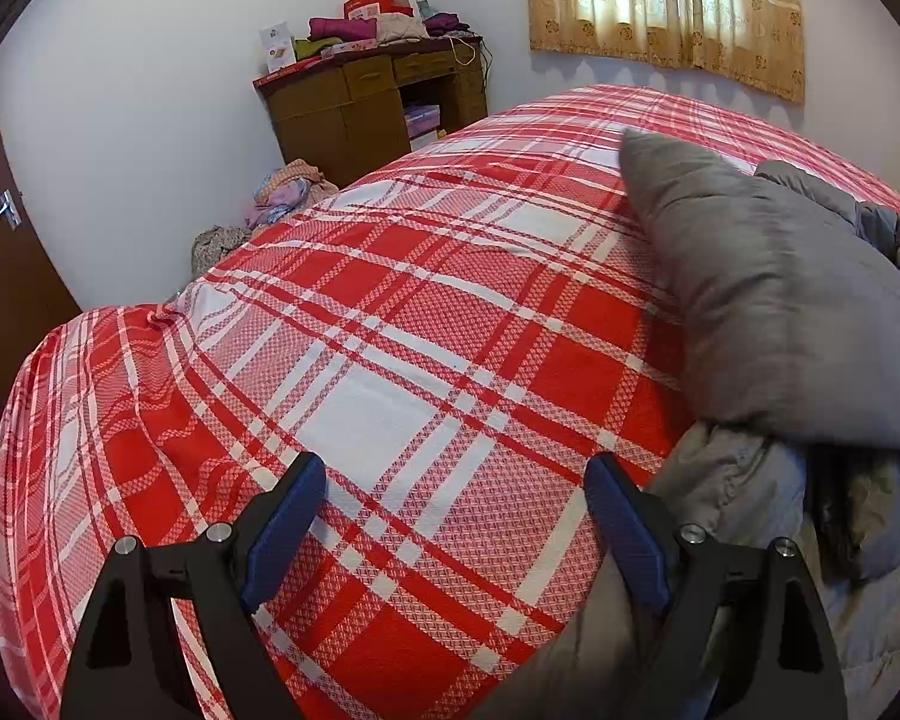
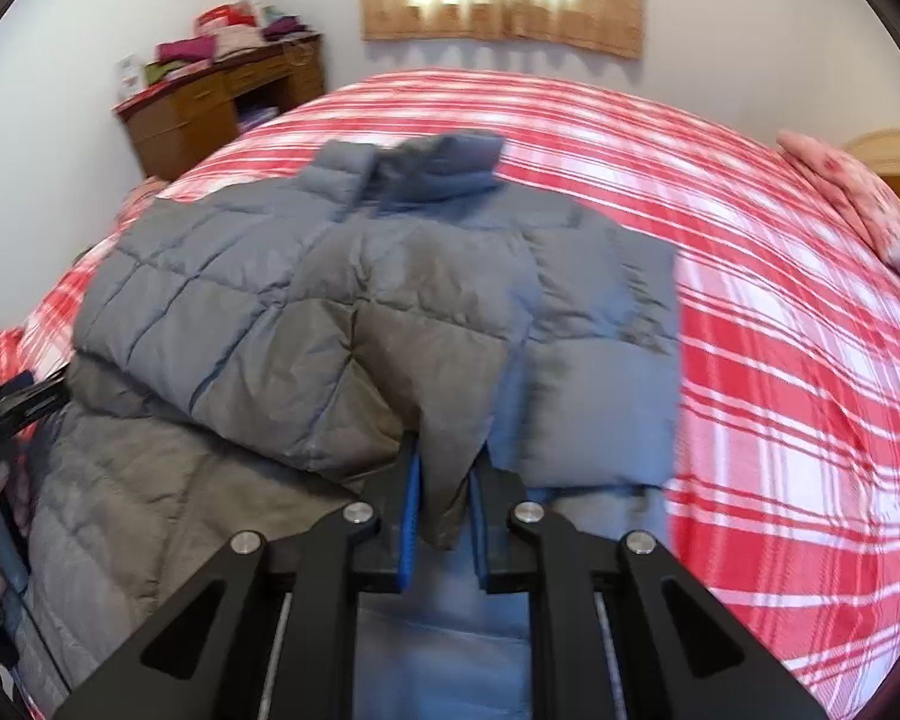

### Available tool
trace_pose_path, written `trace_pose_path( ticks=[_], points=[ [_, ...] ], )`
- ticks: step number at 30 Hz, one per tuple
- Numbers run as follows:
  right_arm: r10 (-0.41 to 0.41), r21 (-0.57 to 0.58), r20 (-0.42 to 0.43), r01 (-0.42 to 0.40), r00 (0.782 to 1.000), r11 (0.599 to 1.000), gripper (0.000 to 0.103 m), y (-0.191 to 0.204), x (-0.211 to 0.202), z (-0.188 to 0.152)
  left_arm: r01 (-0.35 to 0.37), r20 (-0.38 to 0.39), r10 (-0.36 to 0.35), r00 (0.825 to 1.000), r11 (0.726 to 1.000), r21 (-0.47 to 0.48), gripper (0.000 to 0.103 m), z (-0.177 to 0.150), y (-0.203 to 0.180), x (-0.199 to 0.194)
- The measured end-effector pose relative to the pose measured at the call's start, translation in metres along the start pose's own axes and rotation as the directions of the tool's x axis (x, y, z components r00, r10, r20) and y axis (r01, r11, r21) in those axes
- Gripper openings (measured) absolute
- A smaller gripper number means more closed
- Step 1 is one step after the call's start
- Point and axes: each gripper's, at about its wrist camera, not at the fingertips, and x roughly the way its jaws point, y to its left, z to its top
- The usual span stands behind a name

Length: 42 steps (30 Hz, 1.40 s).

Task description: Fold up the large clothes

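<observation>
**Right gripper carries a jacket fold; left gripper idle**

Grey puffer jacket [image 2: 342, 300] lies on the bed [image 2: 780, 360], collar at the far end, hem at the near edge. Left sleeve already across the chest.

Right gripper [image 2: 444, 516]: fingers together, clamped on a thick wad of grey fabric, apparently the right sleeve or side panel, lifted over the body.

Left gripper [image 1: 456, 534]: fingers wide apart, nothing between them, over bare plaid to the left of the jacket, its right finger just beside the hem.

Risks, as I judge them:
- Slick, puffy shell could slip from the clamp mid-swing; the grip looks shallow.
- Nothing pins the body, so a pull may drag the jacket or undo the crossed sleeve.
- Padding may spring back open on release.
</observation>
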Motion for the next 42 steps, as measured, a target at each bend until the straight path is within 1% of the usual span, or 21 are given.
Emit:
trace_pose_path(
  ticks=[2, 4, 5, 7, 8, 9, 11, 12, 14, 15, 17, 21, 22, 23, 25, 27, 29, 31, 35, 37, 42],
  points=[
    [-0.029, 0.004, -0.026, 0.029, 0.999, 1.000, 0.019, -0.008, 0.006, -0.004, 0.004, -0.003, -0.004, 1.000, 1.000, -0.001, 0.089, 0.001, 0.000, 0.000],
    [-0.055, -0.012, -0.021, 0.055, 0.998, 0.998, 0.029, -0.011, 0.005, -0.005, 0.020, -0.007, -0.020, 1.000, 1.000, 0.004, 0.089, 0.002, 0.000, -0.002],
    [-0.071, -0.017, -0.014, 0.071, 0.997, 0.997, 0.037, -0.013, 0.002, -0.005, 0.038, -0.014, -0.038, 0.999, 0.999, 0.012, 0.089, 0.003, 0.000, -0.003],
    [-0.069, -0.009, -0.017, 0.068, 0.998, 0.998, 0.037, -0.019, -0.009, -0.008, 0.060, -0.021, -0.060, 0.998, 0.998, 0.025, 0.089, 0.011, 0.000, -0.013],
    [-0.068, 0.001, -0.018, 0.068, 0.998, 0.998, 0.038, -0.023, -0.015, -0.008, 0.074, -0.009, -0.074, 0.997, 0.997, 0.024, 0.089, 0.015, 0.001, -0.020],
    [-0.071, 0.007, -0.014, 0.071, 0.997, 0.997, 0.044, -0.026, -0.020, -0.008, 0.096, 0.016, -0.097, 0.995, 0.995, 0.020, 0.089, 0.022, 0.003, -0.031],
    [-0.098, 0.017, 0.016, 0.098, 0.995, 0.995, 0.049, -0.033, -0.032, -0.004, 0.134, 0.076, -0.134, 0.988, 0.991, 0.016, 0.089, 0.036, 0.002, -0.054],
    [-0.106, 0.021, 0.023, 0.105, 0.994, 0.994, 0.049, -0.034, -0.035, -0.001, 0.162, 0.101, -0.163, 0.982, 0.987, 0.017, 0.089, 0.046, -0.002, -0.066],
    [-0.109, 0.048, 0.032, 0.108, 0.993, 0.993, 0.049, -0.038, -0.043, 0.012, 0.208, 0.111, -0.211, 0.971, 0.977, 0.039, 0.089, 0.060, -0.015, -0.077],
    [-0.108, 0.056, 0.043, 0.105, 0.993, 0.993, 0.046, -0.037, -0.047, 0.017, 0.226, 0.112, -0.232, 0.966, 0.972, 0.059, 0.089, 0.067, -0.026, -0.081],
    [-0.093, 0.050, 0.072, 0.089, 0.993, 0.995, 0.041, -0.026, -0.051, 0.035, 0.241, 0.127, -0.253, 0.959, 0.965, 0.101, 0.089, 0.075, -0.047, -0.085],
    [-0.019, 0.067, 0.129, 0.010, 0.991, 0.998, 0.041, -0.002, -0.039, 0.055, 0.260, 0.148, -0.291, 0.945, 0.945, 0.197, 0.089, 0.079, -0.103, -0.077],
    [0.017, 0.077, 0.140, -0.028, 0.990, 0.997, 0.041, 0.002, -0.028, 0.057, 0.264, 0.141, -0.297, 0.944, 0.941, 0.210, 0.089, 0.077, -0.113, -0.073],
    [0.031, 0.078, 0.141, -0.042, 0.989, 0.996, 0.041, 0.007, -0.015, 0.058, 0.270, 0.128, -0.303, 0.944, 0.936, 0.224, 0.089, 0.075, -0.122, -0.066],
    [0.015, 0.065, 0.129, -0.024, 0.992, 0.998, 0.041, 0.013, 0.009, 0.055, 0.264, 0.095, -0.294, 0.951, 0.932, 0.247, 0.089, 0.069, -0.138, -0.048],
    [0.037, 0.077, 0.093, -0.045, 0.995, 0.996, 0.041, 0.011, 0.035, 0.049, 0.251, 0.060, -0.276, 0.959, 0.931, 0.266, 0.089, 0.060, -0.149, -0.029],
    [0.033, 0.080, 0.071, -0.038, 0.997, 0.996, 0.039, 0.007, 0.056, 0.042, 0.255, 0.047, -0.277, 0.960, 0.928, 0.272, 0.089, 0.052, -0.152, -0.019],
    [0.029, 0.065, 0.079, -0.034, 0.996, 0.997, 0.039, 0.005, 0.064, 0.038, 0.290, 0.036, -0.309, 0.950, 0.921, 0.259, 0.089, 0.047, -0.151, -0.009],
    [0.034, 0.057, 0.091, -0.039, 0.995, 0.998, 0.039, 0.001, 0.071, 0.030, 0.310, 0.011, -0.321, 0.947, 0.921, 0.235, 0.091, 0.044, -0.150, -0.001],
    [0.035, 0.063, 0.088, -0.041, 0.996, 0.997, 0.039, 0.000, 0.073, 0.028, 0.311, -0.007, -0.317, 0.948, 0.924, 0.221, 0.093, 0.044, -0.150, 0.003],
    [0.024, 0.063, 0.074, -0.029, 0.997, 0.998, 0.039, 0.002, 0.074, 0.026, 0.291, -0.036, -0.291, 0.956, 0.927, 0.238, 0.096, 0.042, -0.157, 0.008]
  ],
)
